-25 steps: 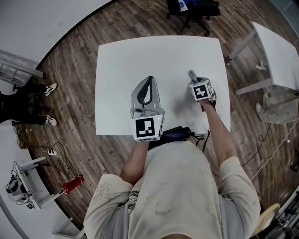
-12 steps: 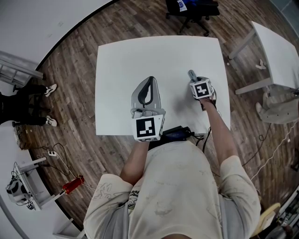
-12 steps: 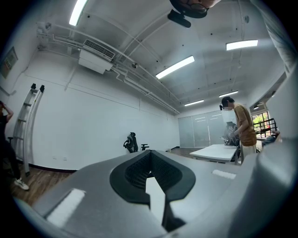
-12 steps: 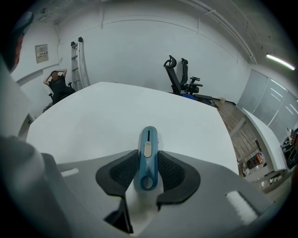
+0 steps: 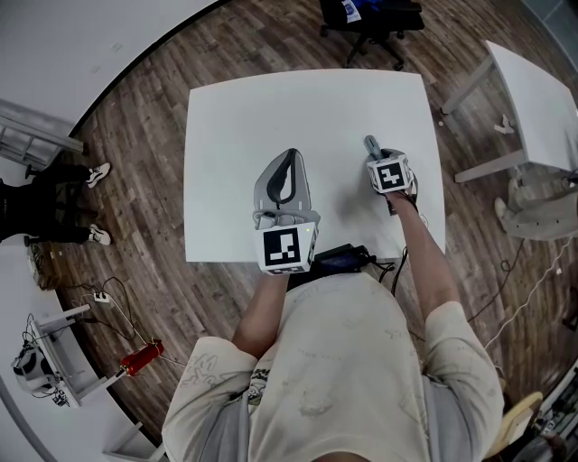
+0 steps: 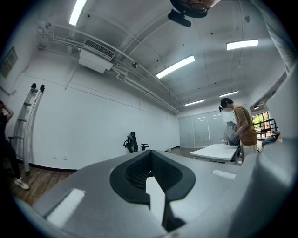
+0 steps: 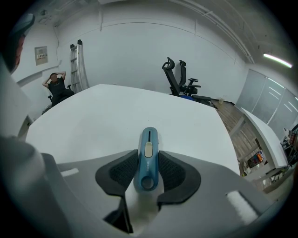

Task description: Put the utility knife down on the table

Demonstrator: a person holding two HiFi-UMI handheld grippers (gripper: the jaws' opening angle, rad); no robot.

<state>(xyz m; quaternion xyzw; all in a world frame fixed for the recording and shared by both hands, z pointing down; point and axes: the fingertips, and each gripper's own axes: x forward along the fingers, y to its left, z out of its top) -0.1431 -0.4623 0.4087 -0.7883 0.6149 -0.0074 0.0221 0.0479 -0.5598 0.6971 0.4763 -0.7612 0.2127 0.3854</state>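
The blue utility knife (image 7: 148, 153) lies lengthwise between the pads of my right gripper (image 7: 148, 173), its tip pointing away over the white table (image 7: 93, 116). The jaws have just been opening, and both pads still sit against the knife's sides. In the head view the right gripper (image 5: 375, 155) is low over the table's right part, with the knife (image 5: 369, 143) sticking out beyond it. My left gripper (image 5: 290, 155) hovers level over the table's middle with its fingertips together and nothing between them. The left gripper view shows that gripper (image 6: 150, 155) the same way.
The table's near edge (image 5: 235, 255) is just in front of the person. A black office chair (image 5: 370, 18) stands beyond the far edge and a second white table (image 5: 542, 99) at the right. A seated person (image 7: 57, 86) and a ladder (image 7: 74, 65) are by the wall.
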